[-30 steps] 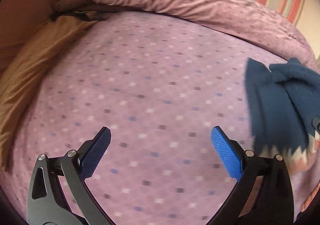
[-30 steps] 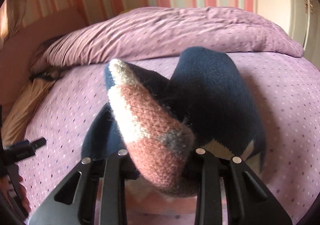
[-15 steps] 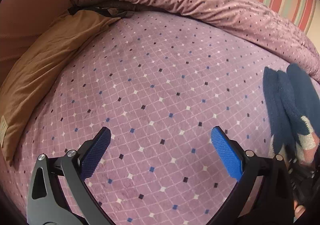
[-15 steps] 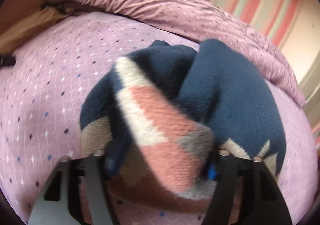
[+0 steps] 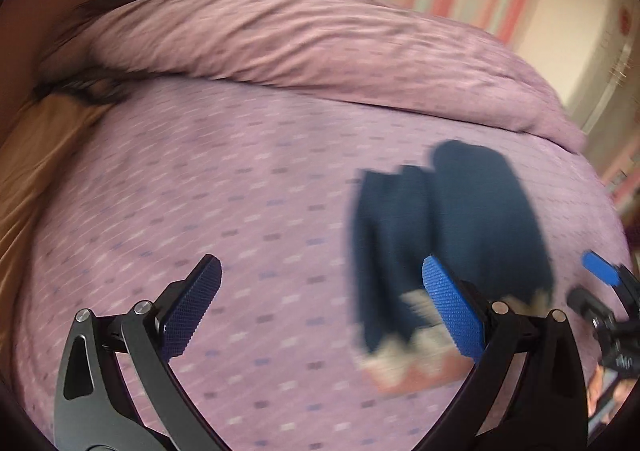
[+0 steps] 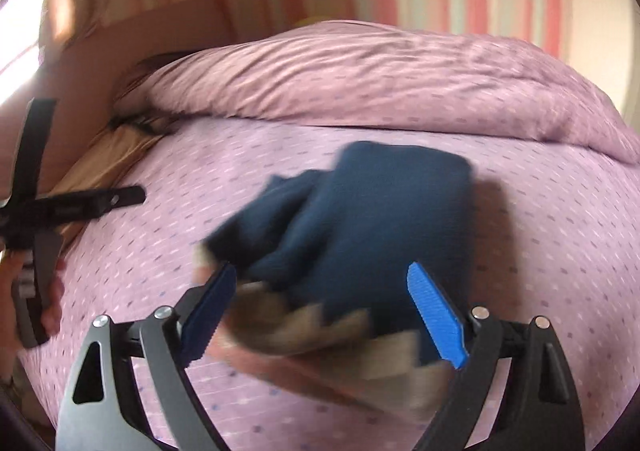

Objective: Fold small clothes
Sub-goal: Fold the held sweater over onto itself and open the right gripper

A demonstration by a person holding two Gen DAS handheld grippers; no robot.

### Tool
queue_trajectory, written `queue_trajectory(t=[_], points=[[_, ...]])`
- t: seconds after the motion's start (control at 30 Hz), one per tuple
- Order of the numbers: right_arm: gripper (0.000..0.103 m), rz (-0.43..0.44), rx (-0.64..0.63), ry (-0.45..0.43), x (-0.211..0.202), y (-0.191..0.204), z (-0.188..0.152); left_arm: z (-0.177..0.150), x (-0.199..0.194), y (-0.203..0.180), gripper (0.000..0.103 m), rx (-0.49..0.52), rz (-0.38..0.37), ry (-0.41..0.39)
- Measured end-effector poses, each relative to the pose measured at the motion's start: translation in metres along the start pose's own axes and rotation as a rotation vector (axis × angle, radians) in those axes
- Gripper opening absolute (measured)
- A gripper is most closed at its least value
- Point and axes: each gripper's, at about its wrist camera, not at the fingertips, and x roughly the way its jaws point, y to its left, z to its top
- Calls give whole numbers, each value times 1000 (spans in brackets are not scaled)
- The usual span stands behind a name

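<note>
- The socks (image 6: 360, 235) lie on the bed (image 6: 540, 251), right in front of the right claw (image 6: 324, 311).
- In the right view, the patterned cuffs of the socks sit low between the two blue pads, and the dark blue toes point away, toward the rolled duvet (image 6: 380, 75).
- So the long way of the socks runs straight out from the right claw, not across it.
- The right claw is wide apart. It grips nothing; the socks look loose between its pads, though blur makes it hard to tell if a pad touches them.
- The left claw (image 5: 320, 307) is wide apart too, and it holds nothing.
- In the left view, the socks (image 5: 448, 243) sit off to the right side, partly behind the right pad (image 5: 452, 307). Bare bed (image 5: 200, 191) fills the gap between the pads.
- The right claw is the nearer one. I think the left claw would have to slide to its right to reach the socks.
- The socks are thick and knitted. They are mostly dark blue, with a zigzag band of tan and cream, then pink at the cuff end.
- There seem to be two, lying side by side and a bit bunched, one partly over the other. They look soft and floppy.
- The pictures are blurry, so the small edges are hard to see.
</note>
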Motion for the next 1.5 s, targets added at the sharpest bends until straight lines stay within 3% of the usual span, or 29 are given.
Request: queue_trajectory(t=[0.13,0.23,0.43,0.7,0.77,0.93,1.1,1.23,1.37,1.5], points=[[88,-100,67,-16,-6,-43,2,6,27,-61,100,83,-104,48],[88,-122,99,-17,-4,-62,-1,2,54,-85,100,72,-178,118],[88,-139,109,-3,0,-80,-10,-19,96,-94,100,3,-238,229],[88,-152,162,3,4,-108,-18,-33,107,-98,99,65,-257,259],[88,-157,174,-4,1,-114,-18,-36,109,-102,92,99,-263,270],[88,-177,207,-13,-1,-131,-21,-44,108,-102,86,173,-320,248],[88,-188,219,-11,-2,-141,-32,-43,102,-80,67,164,-355,192],[88,-195,242,7,-2,-151,-44,-41,87,-82,69,184,-351,150],[88,-200,261,20,-3,-158,-50,-38,83,-107,85,251,-365,163],[88,-206,265,8,-7,-162,-49,-39,107,-116,87,212,-415,274]])
